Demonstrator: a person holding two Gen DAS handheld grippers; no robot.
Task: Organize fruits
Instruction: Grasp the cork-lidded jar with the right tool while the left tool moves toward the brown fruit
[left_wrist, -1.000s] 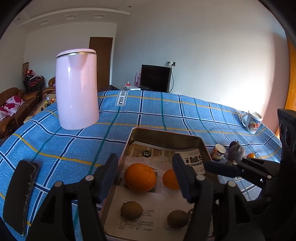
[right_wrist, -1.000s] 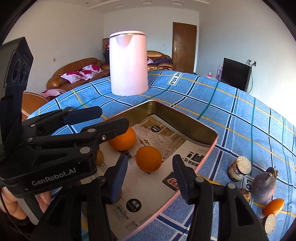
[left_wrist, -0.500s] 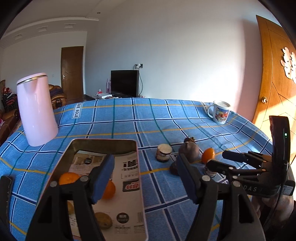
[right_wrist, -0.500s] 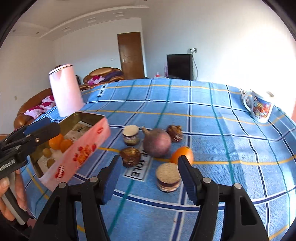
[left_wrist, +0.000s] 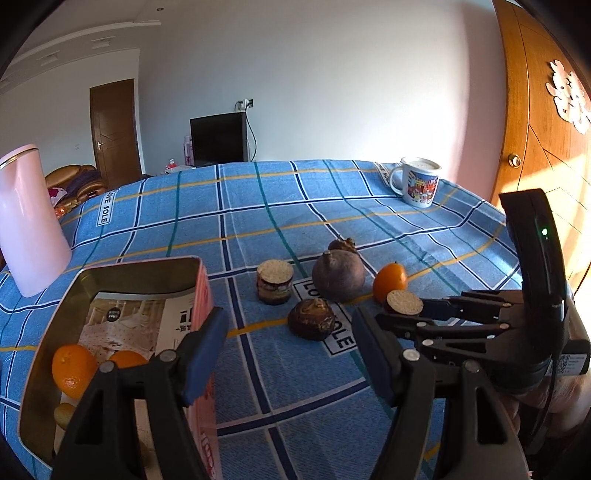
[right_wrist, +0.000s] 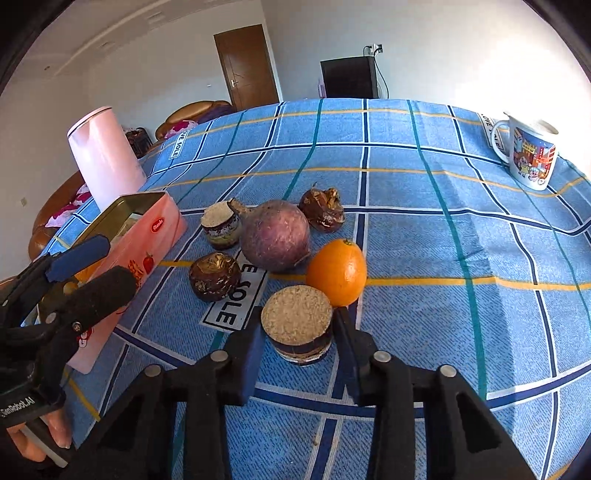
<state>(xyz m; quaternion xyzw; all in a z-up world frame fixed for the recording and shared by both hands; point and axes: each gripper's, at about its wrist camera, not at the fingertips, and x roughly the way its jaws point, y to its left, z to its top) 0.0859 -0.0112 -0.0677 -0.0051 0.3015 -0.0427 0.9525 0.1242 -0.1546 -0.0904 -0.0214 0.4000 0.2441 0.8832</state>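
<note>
Left wrist view: the left tool (left_wrist: 288, 354) hangs wide open above the blue checked counter (left_wrist: 258, 221), gripping nothing. Its left finger sits over the pink tin (left_wrist: 201, 291), which holds two oranges (left_wrist: 72, 369) on printed paper. Right of the tin lie a cut taro piece (left_wrist: 275, 282), a brown taro (left_wrist: 312, 319), a purple root (left_wrist: 339, 275) and a loose orange (left_wrist: 389, 282).

Right wrist view: the right tool (right_wrist: 297, 343) is open, its fingers flanking a cut taro stub (right_wrist: 297, 325) without clearly touching it. The loose orange (right_wrist: 337, 272) touches the stub's far side; the tin (right_wrist: 147, 236) stands well left. A mug (right_wrist: 532, 157) sits far right.
</note>
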